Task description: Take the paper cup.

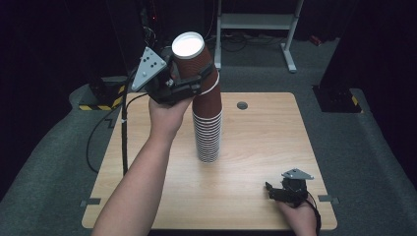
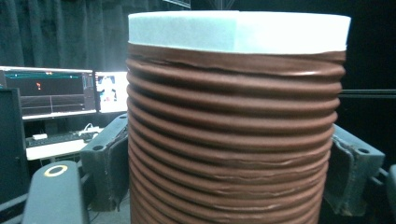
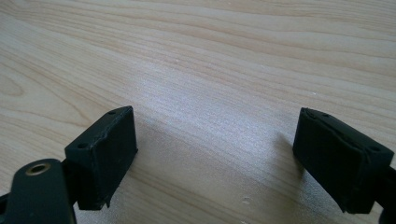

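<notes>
Left gripper (image 1: 189, 81) has its fingers clamped on the top cup (image 1: 193, 58) of the tilted stack (image 1: 207, 128), while right gripper (image 1: 276, 191) rests on the table (image 1: 265, 142), fingers apart.

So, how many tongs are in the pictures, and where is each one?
2. The left tongs are raised, closed around the top of the brown cup stack. The right tongs are open, low over the table at its near right corner.

Passage across the middle of the table (image 1: 255, 196) is blocked by the tall cup stack (image 1: 208, 123), while bare wood is left on either side.
</notes>
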The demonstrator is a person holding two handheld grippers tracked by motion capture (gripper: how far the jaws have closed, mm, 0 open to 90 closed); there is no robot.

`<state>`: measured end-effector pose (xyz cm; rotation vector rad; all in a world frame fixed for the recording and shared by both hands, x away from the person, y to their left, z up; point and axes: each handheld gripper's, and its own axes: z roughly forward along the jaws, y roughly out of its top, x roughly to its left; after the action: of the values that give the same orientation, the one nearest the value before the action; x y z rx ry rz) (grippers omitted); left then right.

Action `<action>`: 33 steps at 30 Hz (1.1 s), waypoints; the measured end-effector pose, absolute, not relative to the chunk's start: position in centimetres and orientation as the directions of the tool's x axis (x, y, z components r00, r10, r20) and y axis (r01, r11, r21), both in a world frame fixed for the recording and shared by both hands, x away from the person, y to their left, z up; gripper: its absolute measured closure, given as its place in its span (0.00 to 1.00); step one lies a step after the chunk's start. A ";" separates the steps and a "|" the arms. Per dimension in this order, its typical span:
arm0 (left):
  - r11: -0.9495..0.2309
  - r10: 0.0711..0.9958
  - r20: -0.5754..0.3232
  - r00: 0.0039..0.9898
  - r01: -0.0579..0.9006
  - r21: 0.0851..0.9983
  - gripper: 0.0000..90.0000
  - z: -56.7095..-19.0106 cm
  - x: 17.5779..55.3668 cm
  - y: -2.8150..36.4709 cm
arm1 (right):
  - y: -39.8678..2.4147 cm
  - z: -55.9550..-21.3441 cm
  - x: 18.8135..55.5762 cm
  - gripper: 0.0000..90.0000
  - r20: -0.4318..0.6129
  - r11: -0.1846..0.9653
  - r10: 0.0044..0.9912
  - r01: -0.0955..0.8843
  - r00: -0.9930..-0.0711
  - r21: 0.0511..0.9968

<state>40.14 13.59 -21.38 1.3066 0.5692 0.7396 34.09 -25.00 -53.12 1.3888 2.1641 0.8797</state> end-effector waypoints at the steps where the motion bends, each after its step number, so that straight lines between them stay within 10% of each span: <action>1: 0.095 0.759 0.034 0.650 -0.162 0.982 0.21 -21.4 40.1 13.6 | -25.0 -53.1 34.1 0.15 -0.011 0.301 0.911 0.645 -0.412 0.703; 33: 0.114 0.730 0.017 0.683 -0.147 0.983 0.20 -24.2 35.4 15.0 | -25.0 -53.1 34.1 0.15 -0.012 0.301 0.911 0.645 -0.412 0.703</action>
<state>35.39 15.03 -24.20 1.3085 0.5516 0.6929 34.09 -25.01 -53.12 1.3883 2.1641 0.8787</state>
